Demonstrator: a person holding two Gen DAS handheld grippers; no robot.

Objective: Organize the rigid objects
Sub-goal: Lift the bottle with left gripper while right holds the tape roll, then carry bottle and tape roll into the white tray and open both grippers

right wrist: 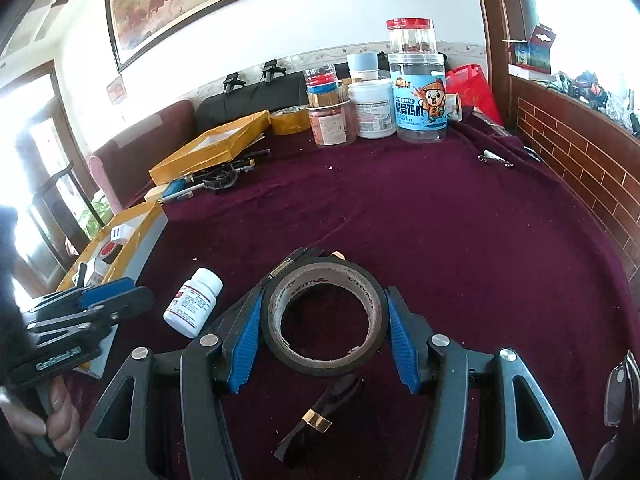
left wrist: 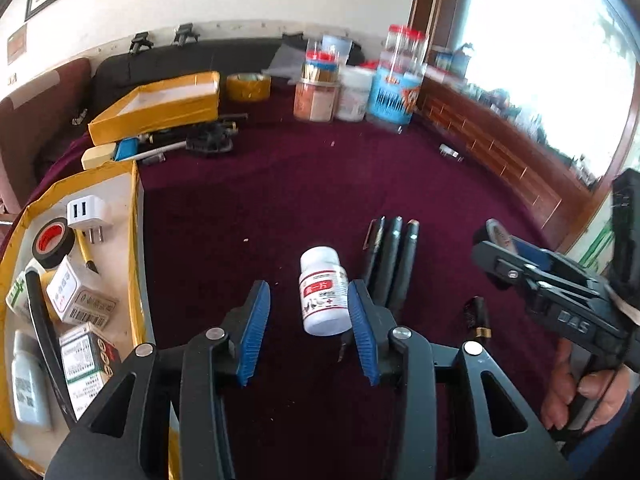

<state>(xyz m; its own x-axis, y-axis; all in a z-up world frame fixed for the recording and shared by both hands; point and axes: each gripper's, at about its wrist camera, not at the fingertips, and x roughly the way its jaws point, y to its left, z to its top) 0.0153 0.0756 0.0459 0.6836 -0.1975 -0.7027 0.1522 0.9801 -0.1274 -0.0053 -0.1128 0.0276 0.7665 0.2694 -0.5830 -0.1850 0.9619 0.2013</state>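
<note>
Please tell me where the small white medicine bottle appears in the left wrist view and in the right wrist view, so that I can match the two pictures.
Left wrist view: the white medicine bottle lies low in the centre, on the purple cloth.
Right wrist view: the same bottle lies lower left, beside the black tape roll.
Shared landmark: the blue-labelled clear jar at the far edge.

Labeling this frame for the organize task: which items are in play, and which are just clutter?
In play:
- black tape roll, clamped in right gripper
- white pill bottle, between open left gripper fingers
- yellow tray, already holding boxes, charger, tape
- three pens

Lying about:
- jars at the back
- yellow tape roll
- empty yellow box
</note>
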